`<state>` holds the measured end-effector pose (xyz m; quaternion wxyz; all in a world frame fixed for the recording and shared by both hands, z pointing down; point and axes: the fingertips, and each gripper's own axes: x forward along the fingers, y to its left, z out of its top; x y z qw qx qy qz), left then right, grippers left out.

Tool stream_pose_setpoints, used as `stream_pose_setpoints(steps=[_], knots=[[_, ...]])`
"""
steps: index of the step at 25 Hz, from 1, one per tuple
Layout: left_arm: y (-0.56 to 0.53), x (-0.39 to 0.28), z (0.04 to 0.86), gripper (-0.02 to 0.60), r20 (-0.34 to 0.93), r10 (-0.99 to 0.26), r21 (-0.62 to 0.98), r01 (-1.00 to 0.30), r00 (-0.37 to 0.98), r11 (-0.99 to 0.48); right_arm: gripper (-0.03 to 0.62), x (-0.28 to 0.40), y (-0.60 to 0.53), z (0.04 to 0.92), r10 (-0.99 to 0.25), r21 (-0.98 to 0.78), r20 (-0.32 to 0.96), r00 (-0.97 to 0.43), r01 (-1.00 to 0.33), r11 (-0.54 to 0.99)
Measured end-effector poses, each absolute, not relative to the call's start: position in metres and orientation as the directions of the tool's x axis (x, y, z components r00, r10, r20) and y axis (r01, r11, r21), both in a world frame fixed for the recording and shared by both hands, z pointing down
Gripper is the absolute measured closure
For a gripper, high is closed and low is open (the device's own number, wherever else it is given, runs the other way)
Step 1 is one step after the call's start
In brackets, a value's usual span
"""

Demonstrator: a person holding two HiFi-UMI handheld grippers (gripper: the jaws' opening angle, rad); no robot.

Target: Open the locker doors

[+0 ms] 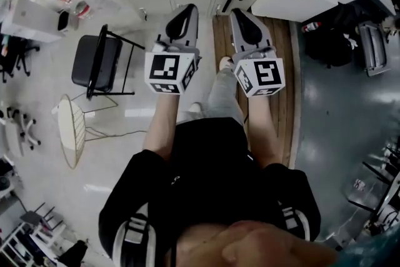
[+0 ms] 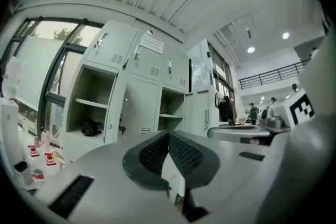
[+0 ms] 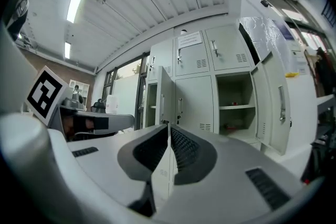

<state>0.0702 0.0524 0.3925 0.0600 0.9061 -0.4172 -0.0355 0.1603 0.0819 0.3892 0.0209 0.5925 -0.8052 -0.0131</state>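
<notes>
The left gripper (image 2: 168, 135) had its fingers pressed together on nothing. The right gripper (image 3: 168, 126) had its fingers meeting at the tips, likewise empty. Both pointed level at the lockers (image 3: 202, 86) ahead, not touching them. Several doors (image 3: 273, 102) already stood open and others were shut.
</notes>
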Motion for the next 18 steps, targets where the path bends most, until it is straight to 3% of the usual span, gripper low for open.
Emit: stream_pose_setpoints(steps=[9, 18], knots=[[0.103, -0.013, 0.396, 0.572, 0.031, -0.813, 0.139, -0.808, 0.581, -0.572, 0.563, 0.109, 0.129, 0.383, -0.97, -0.096, -0.002, -0.244, -0.965, 0.243], [0.14, -0.034, 0.394, 0.571, 0.0, -0.81, 0.145, -0.801, 0.587, -0.58, 0.579, 0.078, 0.158, 0.393, -0.965, -0.07, 0.049, -0.258, -0.964, 0.255]])
